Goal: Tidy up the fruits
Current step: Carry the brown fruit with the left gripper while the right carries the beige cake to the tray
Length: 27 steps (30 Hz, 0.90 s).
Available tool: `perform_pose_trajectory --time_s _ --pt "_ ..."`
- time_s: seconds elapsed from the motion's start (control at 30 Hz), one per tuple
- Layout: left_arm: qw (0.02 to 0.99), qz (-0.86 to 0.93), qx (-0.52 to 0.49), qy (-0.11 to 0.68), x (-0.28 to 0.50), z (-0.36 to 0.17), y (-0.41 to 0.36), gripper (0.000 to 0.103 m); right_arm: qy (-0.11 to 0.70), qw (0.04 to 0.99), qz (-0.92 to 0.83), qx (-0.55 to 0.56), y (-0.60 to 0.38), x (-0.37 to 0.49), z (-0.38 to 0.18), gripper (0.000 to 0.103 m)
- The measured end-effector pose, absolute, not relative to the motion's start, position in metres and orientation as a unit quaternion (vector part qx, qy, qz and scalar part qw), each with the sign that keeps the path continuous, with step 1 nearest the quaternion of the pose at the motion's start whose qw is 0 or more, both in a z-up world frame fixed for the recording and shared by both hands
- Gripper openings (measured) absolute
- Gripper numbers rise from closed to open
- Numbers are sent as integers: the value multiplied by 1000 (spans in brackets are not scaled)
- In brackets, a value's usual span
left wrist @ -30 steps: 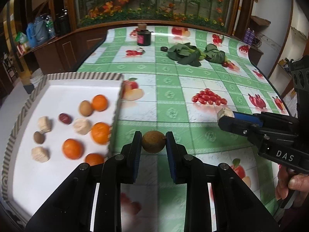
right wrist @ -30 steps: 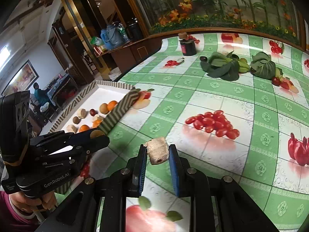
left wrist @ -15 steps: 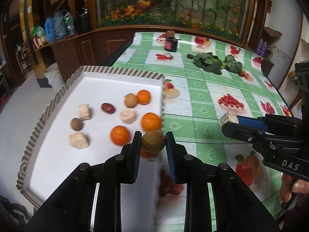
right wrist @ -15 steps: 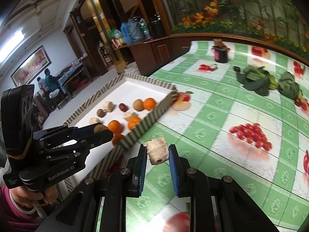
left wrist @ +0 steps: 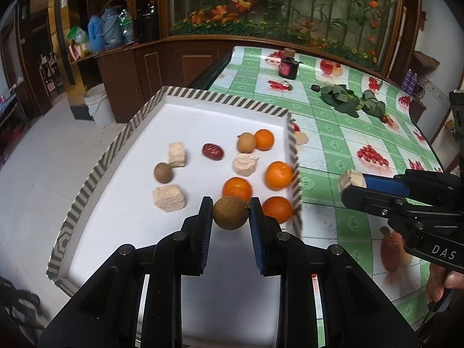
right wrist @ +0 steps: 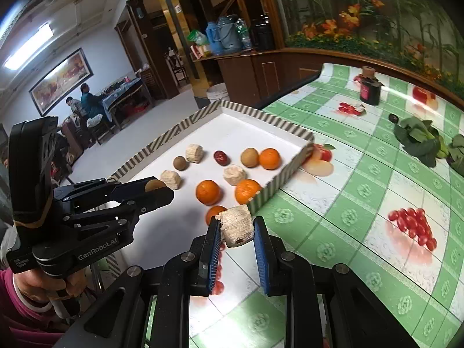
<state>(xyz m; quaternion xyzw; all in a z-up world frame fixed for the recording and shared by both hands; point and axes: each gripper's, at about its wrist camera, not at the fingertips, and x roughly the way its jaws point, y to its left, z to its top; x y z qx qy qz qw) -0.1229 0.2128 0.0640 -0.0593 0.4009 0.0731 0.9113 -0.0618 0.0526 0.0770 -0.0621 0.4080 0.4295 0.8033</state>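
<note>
We hold both tongs above a striped tray [left wrist: 185, 94] on the green-checked counter [left wrist: 348, 145]. The left tongs [left wrist: 230, 213] pinch a brown longan [left wrist: 230, 212] over the tray's near end; the right tongs [right wrist: 235, 226] pinch a pale fibrous chunk [right wrist: 236, 226] just outside the tray's right wall, above the counter.

Inside the white tray lie four oranges [left wrist: 237, 188] — one at the far right beside a tan longan [left wrist: 246, 142], two mid-tray near the right wall, one nearest us partly behind the left tongs. A dark red date [left wrist: 212, 151] sits near the middle. Three pale chunks are spread about: one [left wrist: 177, 154] touching a darker longan [left wrist: 163, 172] on the left, one [left wrist: 168, 197] nearer us, and one [left wrist: 245, 164] between the date and the oranges.

Farther along the counter stand a dark jar [left wrist: 287, 68] and leafy greens [left wrist: 342, 100], well apart from the tray.
</note>
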Motion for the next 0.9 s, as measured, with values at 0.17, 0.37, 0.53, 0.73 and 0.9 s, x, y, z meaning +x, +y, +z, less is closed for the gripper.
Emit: perform_pose_trajectory --time_s 0.17,0.37,0.53,0.73,0.9 --pt "909 85 -66 404 -129 61 228 24 408 797 439 -72 68 -65 77 22" --pt "905 91 -73 409 -133 57 241 24 412 788 450 -87 86 -67 73 22" --pt "902 98 -79 413 -136 53 252 24 414 780 458 -97 99 -71 71 22" --pt "896 104 -91 421 -137 47 264 24 416 774 466 -103 109 -75 68 22" --pt "892 107 -95 429 -137 42 270 24 421 765 474 -113 120 -77 62 22"
